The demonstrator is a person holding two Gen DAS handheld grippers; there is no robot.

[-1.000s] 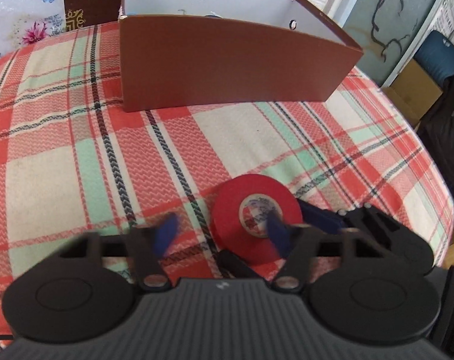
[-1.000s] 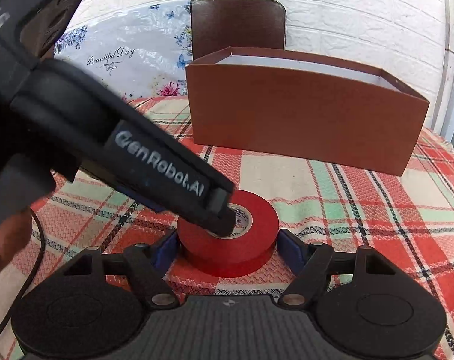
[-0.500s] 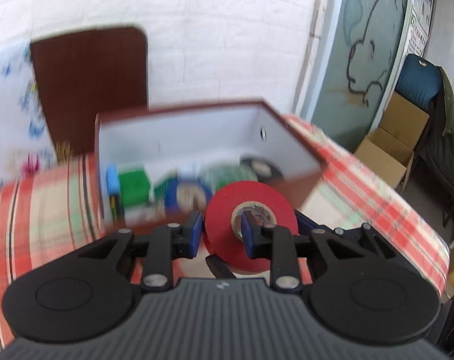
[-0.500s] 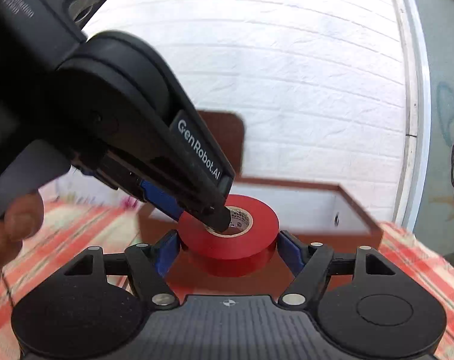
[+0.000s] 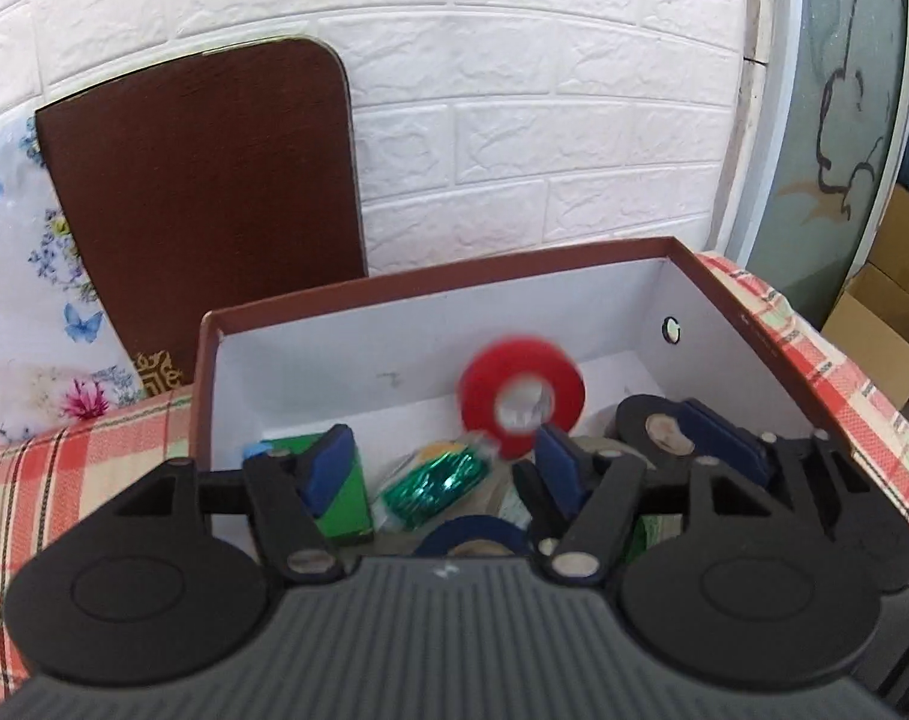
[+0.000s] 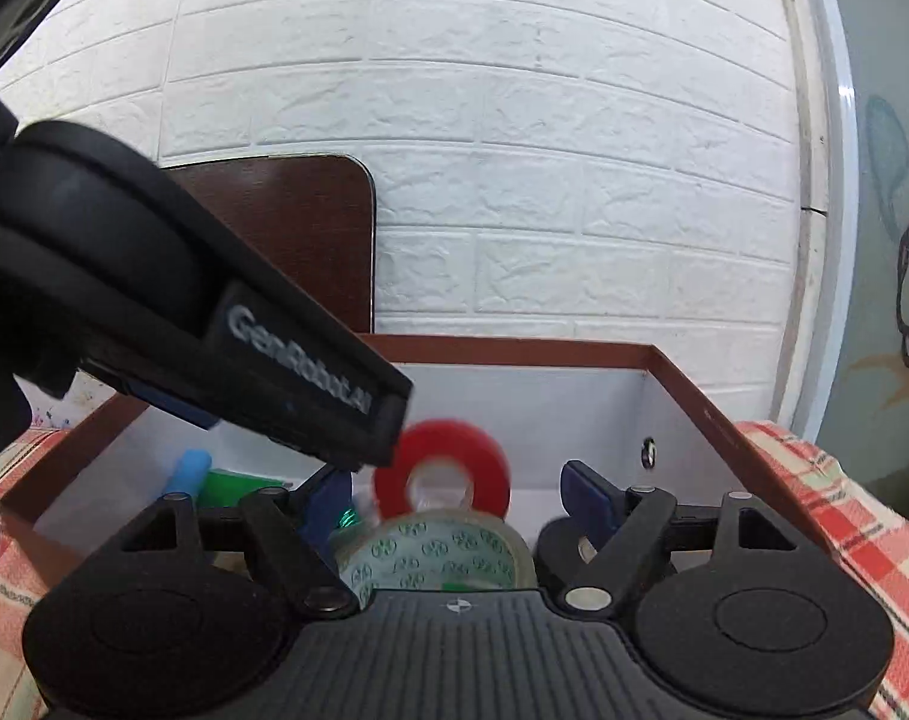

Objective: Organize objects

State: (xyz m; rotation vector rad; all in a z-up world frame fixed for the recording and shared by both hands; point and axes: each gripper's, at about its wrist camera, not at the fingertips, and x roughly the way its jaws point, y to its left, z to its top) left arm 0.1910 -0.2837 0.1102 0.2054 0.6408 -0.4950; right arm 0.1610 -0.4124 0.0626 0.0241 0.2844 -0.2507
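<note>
A red tape roll [image 5: 523,394] is blurred and free in the air inside the brown box [image 5: 742,312], touching neither gripper; it also shows in the right wrist view [image 6: 442,474]. My left gripper [image 5: 442,468] is open above the box's near side. My right gripper [image 6: 460,498] is open too, just right of the left one, whose black body [image 6: 214,324] crosses its view. The box [image 6: 682,384] holds a clear printed tape roll [image 6: 436,558], a blue tape roll [image 5: 472,534], a black tape roll [image 5: 652,426], a green box [image 5: 346,504] and a green foil packet [image 5: 436,486].
The box stands on a red plaid tablecloth [image 5: 838,384] near a white brick wall [image 5: 514,120]. A brown chair back [image 5: 202,180] rises behind the box. Cardboard boxes [image 5: 886,312] sit on the floor at right.
Both grippers carried the red tape from the table up over the box, then opened. The tape has left them and is dropping into the box.
</note>
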